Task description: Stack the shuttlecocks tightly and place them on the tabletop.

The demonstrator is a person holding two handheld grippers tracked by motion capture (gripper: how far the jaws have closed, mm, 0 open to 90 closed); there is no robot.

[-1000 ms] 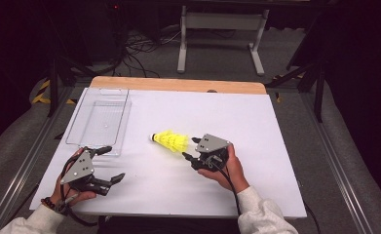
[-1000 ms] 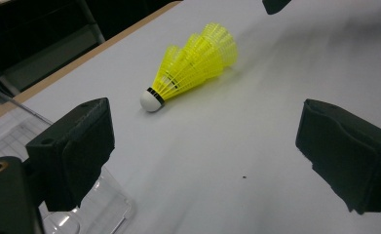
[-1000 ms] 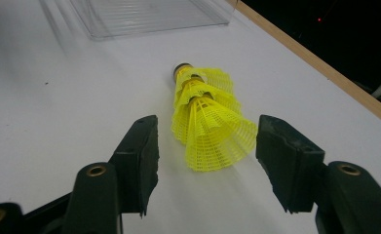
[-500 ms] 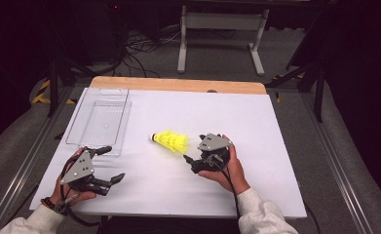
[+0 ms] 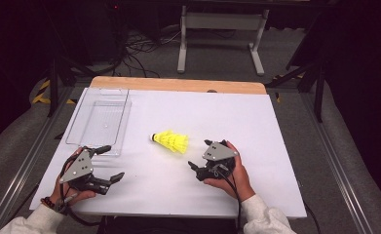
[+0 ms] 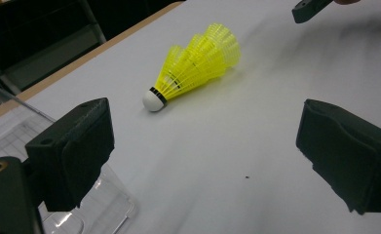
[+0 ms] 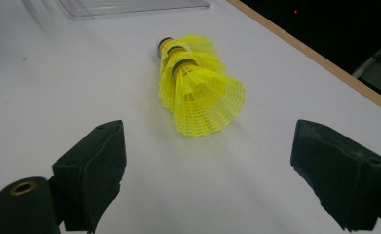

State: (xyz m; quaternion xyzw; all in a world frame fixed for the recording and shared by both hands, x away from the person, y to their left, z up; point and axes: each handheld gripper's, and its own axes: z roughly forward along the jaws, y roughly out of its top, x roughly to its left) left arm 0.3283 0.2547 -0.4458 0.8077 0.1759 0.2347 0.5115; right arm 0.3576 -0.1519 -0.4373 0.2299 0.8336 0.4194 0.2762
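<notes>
The yellow shuttlecocks (image 5: 169,142), nested in a short stack, lie on their side on the white table (image 5: 276,126), near the middle, white cork tip pointing toward the clear tray (image 5: 99,119) at the far left. My right gripper (image 5: 198,155) sits just beside the stack's open skirt end, its jaws spread wide and empty. My left gripper (image 5: 107,163) rests near the tray's front corner, jaws also parted, holding nothing, well apart from the stack.
</notes>
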